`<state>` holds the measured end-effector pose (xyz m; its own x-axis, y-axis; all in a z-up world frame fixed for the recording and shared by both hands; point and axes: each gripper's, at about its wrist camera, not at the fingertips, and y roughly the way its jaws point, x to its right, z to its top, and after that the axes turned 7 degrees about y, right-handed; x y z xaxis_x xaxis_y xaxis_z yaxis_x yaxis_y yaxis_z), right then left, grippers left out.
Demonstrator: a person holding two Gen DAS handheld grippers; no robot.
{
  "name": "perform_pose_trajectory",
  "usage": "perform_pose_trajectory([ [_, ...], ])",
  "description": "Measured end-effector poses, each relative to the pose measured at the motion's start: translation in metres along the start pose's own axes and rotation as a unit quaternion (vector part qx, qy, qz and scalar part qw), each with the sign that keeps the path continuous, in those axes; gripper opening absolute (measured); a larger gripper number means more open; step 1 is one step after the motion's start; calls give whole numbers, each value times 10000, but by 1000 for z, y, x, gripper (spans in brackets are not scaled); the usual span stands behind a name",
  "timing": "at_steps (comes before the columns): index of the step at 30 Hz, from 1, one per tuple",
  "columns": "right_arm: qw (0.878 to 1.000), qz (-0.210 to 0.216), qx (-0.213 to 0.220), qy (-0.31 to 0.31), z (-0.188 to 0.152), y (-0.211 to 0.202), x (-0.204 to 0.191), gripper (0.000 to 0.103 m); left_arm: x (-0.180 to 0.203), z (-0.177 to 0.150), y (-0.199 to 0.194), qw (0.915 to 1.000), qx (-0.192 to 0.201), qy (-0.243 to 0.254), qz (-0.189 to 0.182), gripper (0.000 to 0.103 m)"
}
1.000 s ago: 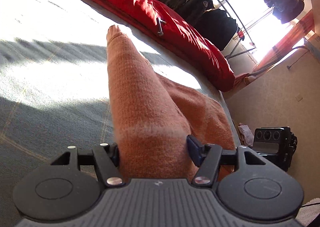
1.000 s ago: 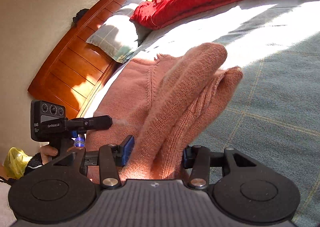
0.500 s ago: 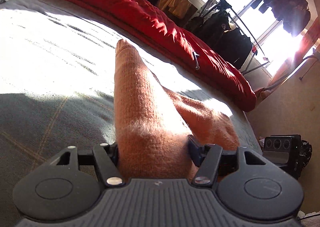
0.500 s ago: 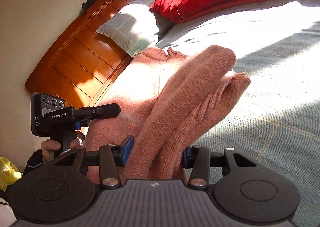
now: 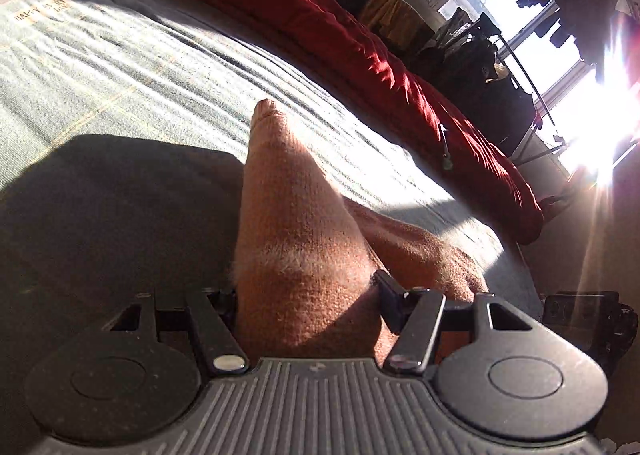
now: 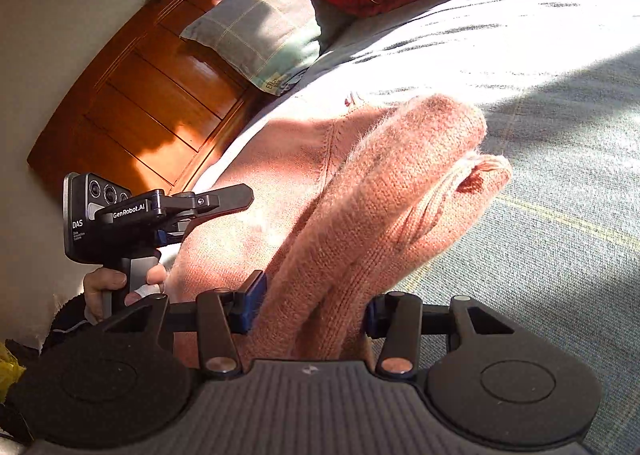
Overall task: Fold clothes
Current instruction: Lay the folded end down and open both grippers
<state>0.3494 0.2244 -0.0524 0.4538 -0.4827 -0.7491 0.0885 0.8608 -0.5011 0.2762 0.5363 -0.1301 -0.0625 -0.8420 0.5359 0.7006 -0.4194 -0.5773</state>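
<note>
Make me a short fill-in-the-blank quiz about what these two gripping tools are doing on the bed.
1. Both grippers are clamped on an orange knitted ____.
2. The left gripper and right gripper each hold its fabric above the grey ____.
3. The quilt along the far side is ____.
4. The headboard is made of ____.

Missing words: sweater; bedspread; red; wood

Harsh window (image 5: 576,143) glare — blown-out bedspread (image 6: 500,35), deep shadows, fisheye-bent edges.

Home bedroom. Bed (image 5: 120,67) with grey blanket is lying ahead of the fingers, wooden headboard (image 6: 132,103) and pillow (image 6: 256,27) sitting beyond them, red duvet (image 5: 360,55) bunching along the far edge, clothes rack (image 5: 500,67) standing by the window (image 5: 568,95).
</note>
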Motion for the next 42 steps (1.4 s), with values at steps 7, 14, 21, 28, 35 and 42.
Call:
perform_pose_trajectory([
  [7, 9998, -130, -12, 121, -5, -1, 10, 62, -11, -3, -5, 9998, -98, 85, 129, 64],
  [14, 9983, -524, 272, 31, -6, -32, 12, 78, -6, 6, -41, 9972, 229, 360, 616, 64],
  [21, 9939, 12, 994, -483, 13, -66, -12, 82, 36, -7, -70, 9958, 461, 776, -174, 72],
  [28, 9884, -245, 73, -1497, 0, -10, -16, 89, 8, -24, -39, 9990, 85, 382, -217, 72],
  [35, 9703, -298, -87, -2400, -14, -16, -38, 84, 24, -27, -51, 9983, 166, 552, -127, 72],
  [42, 9153, 111, -778, -3951, -54, -9, -85, 84, 37, -48, -63, 9986, 157, 494, -105, 74],
])
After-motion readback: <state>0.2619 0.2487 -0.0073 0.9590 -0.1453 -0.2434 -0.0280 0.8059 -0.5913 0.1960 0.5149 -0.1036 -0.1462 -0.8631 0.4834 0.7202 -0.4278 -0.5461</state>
